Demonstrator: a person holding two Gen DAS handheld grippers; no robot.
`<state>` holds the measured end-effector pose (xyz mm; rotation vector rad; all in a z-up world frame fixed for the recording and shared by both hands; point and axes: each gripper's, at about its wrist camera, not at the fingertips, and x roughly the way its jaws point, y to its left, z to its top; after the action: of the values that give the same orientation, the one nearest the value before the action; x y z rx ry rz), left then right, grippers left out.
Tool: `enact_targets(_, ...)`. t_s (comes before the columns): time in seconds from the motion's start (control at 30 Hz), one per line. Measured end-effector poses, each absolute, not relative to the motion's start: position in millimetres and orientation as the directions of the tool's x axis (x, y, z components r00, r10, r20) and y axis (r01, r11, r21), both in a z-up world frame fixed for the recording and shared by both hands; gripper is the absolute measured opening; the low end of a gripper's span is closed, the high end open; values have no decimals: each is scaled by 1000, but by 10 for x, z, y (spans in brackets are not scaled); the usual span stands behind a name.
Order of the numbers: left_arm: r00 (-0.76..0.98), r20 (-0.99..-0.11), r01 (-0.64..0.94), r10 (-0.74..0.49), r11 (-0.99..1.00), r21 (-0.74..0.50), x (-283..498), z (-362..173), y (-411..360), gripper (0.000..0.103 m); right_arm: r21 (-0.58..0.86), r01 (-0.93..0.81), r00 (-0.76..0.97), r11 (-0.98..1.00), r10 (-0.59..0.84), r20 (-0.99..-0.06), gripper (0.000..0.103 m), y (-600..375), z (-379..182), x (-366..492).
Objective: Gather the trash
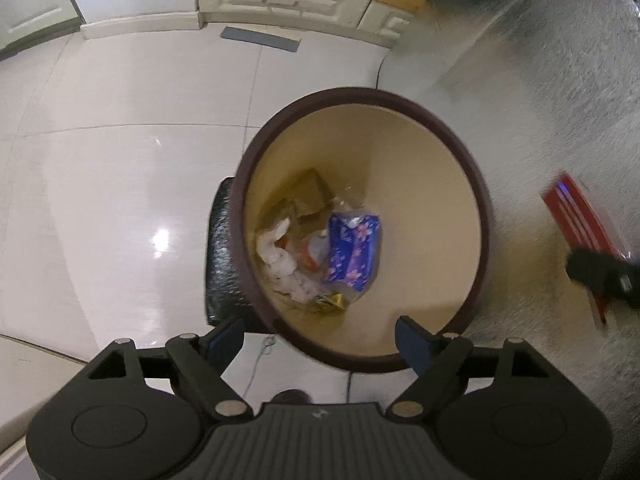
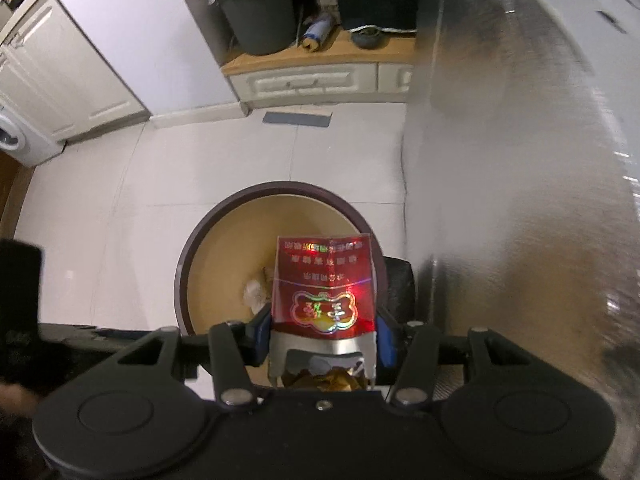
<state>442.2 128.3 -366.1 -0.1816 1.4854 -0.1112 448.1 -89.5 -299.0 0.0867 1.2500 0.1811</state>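
A round waste bin (image 1: 362,224) with a dark brown rim and a cream interior stood on the pale tiled floor (image 1: 120,160), close beside a silvery textured wall or panel (image 1: 540,100); a black object (image 1: 220,256) lay against its outer side. At the bottom of the bin lay a blue packet with a pink flower print (image 1: 353,254), crumpled white tissue or plastic (image 1: 280,256), brown card pieces (image 1: 308,196), some clear wrapping and a small gold-coloured scrap (image 1: 334,302).

The left hand-held gripper (image 1: 320,340) was held above the near rim of the bin, pointing down into it; its jaws stood wide apart with nothing between them.

The right hand-held gripper (image 2: 322,332) was clamped on a red cigarette pack (image 2: 326,284) with holographic lettering, the blue pads pressing its two sides; the pack's lid end faced the camera, open, showing silver lining and gold foil; the pack was above the bin's opening, not yet inside it. In the left wrist view the same pack appeared blurred off to the right of the bin.

Beyond the bin, a low cabinet with a wooden top (image 2: 312,68) carried a dark grey bucket (image 2: 260,16) lined with a white bag; its contents could not be made out. A washing machine (image 2: 12,136) stood at the far left.
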Motion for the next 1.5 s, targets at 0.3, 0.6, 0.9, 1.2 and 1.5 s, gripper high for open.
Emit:
enact_targets(0.3,84,-983,-23,-161,986,-163,4283,-3602,1408,102,186,-98,274,978,206,-940,81,-740,-3238,4616)
enact_targets(0.6,117,-982,-5,-149,989,-150,4223,-3475,1407,103,158,-130,233,979,185,-955,82,-759,-3265,4410)
enact_targets(0.9,144,-980,3,-140,990,-141,4218,-3332,1424,103,153,-109,252,982,176,-951,89,-873,-3110,4275)
enact_targets(1.2,166,-979,-1,-118,993,-120,4138,-3127,1500,103,141,-89,280,986,160,-947,103,-914,-2961,4130)
enact_targets(1.5,196,-975,-7,-108,994,-111,3972,-2898,1601,103,123,-76,302,990,140,-943,103,-939,-2771,3941)
